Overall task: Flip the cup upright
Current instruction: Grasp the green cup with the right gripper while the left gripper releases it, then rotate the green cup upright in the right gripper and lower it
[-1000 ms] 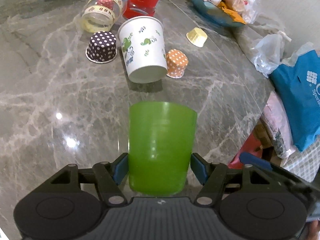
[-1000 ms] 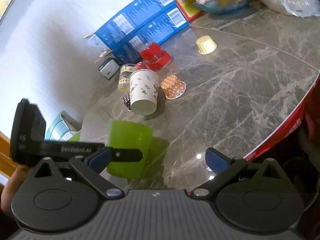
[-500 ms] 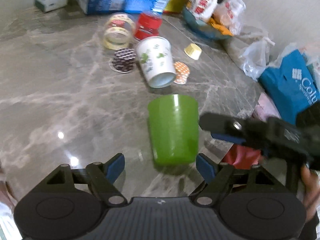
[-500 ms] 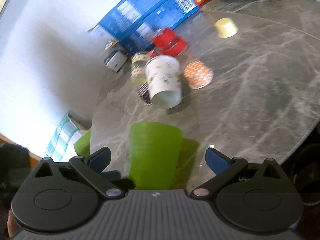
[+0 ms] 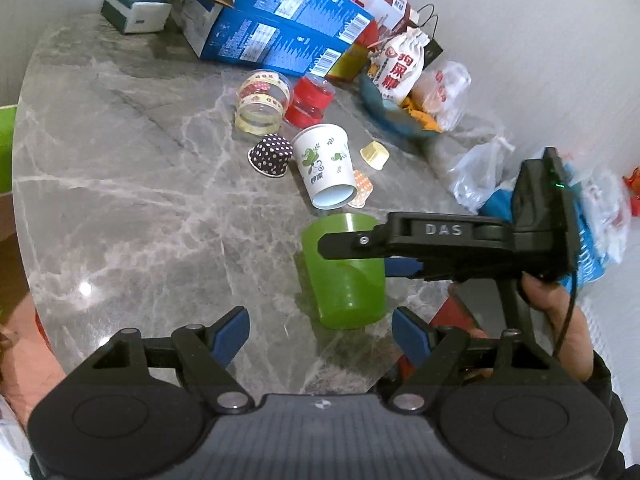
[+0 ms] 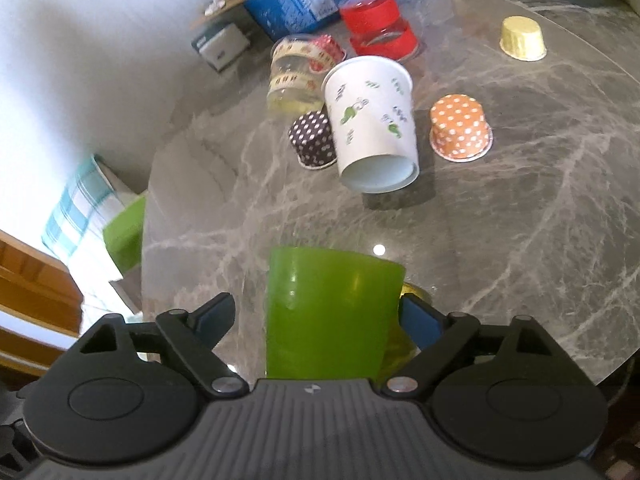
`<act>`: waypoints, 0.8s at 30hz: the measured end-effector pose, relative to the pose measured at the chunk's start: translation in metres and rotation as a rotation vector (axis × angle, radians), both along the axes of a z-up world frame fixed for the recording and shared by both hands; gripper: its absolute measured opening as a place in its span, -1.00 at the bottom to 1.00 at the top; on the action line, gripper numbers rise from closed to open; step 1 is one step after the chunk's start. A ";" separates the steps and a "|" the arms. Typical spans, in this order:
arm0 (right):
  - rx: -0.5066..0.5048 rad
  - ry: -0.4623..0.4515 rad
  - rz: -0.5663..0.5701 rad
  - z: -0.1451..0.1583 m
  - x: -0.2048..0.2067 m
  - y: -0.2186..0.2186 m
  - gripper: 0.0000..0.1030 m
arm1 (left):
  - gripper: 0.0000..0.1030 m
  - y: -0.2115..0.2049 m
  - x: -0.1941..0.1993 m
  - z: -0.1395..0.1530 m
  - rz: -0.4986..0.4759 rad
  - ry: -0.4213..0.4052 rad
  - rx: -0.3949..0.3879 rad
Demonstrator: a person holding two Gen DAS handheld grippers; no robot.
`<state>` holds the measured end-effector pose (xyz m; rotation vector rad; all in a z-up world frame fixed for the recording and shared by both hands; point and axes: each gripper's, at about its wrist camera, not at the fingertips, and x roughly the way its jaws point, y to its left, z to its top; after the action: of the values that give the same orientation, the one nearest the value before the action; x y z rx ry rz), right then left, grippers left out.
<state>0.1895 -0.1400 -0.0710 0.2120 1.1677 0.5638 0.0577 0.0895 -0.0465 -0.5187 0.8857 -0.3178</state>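
Since the earlier frame, the left gripper (image 5: 320, 330) has let go of the green plastic cup (image 5: 346, 272) and pulled back; its jaws are wide open and empty. Now the right gripper (image 6: 316, 312) has come around the cup, one blue pad (image 6: 418, 318) touching its wall, the other apart. The cup stands on the grey marble table (image 5: 132, 200), just before the white paper cup with green leaves (image 5: 328, 170), which lies tipped.

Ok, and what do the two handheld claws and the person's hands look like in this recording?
Both claws are matte black plastic with ribbed housings, round side discs, silver pivot screws and blue finger pads. The left claw matches the right claw. Seen from the side, the right one carries embossed "DAS" lettering, a small green light and a thin black cable. The right hand is bare skin above a dark sleeve.
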 end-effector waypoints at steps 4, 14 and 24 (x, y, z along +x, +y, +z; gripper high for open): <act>-0.041 0.035 0.018 -0.003 0.005 0.008 0.38 | 0.58 0.010 -0.009 -0.003 -0.001 -0.005 -0.028; -0.142 -0.184 0.072 0.028 -0.007 0.010 0.38 | 0.58 0.022 -0.027 -0.006 0.014 -0.048 -0.076; -0.055 -0.681 0.036 0.016 -0.083 -0.024 0.37 | 0.58 0.018 -0.045 -0.004 0.052 -0.159 -0.098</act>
<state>0.1064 -0.1637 -0.0549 -0.0531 0.5242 0.5728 0.0127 0.1071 -0.0502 -0.5974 0.7043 -0.3516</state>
